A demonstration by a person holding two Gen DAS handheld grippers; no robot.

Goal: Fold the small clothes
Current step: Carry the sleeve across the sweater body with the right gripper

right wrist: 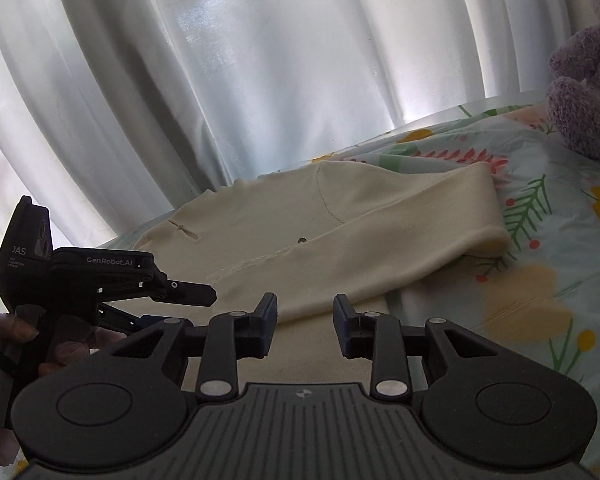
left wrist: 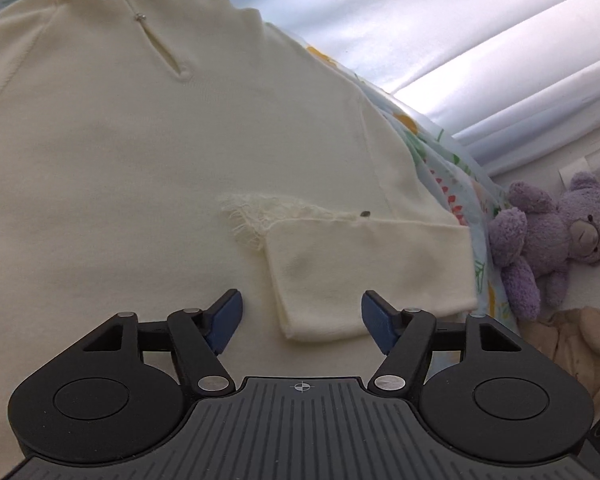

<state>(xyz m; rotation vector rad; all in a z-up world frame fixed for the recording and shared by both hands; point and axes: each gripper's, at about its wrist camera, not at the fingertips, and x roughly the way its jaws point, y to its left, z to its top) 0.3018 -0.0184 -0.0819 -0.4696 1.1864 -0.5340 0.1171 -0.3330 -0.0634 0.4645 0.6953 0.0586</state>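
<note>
Cream-coloured sweater (left wrist: 140, 168) lies flat on a flowered bed sheet (right wrist: 548, 264), with one sleeve (left wrist: 372, 272) folded across its body; the sleeve end is frayed. Left gripper (left wrist: 302, 316) hovers just above the sleeve cuff with its blue pads wide apart, and it holds nothing. Right gripper (right wrist: 305, 326) is near the lower edge of the sweater, also open and empty. A purple teddy bear (left wrist: 556, 236) sits beside the bed sheet, and a white curtain (right wrist: 260, 60) hangs behind.
</note>
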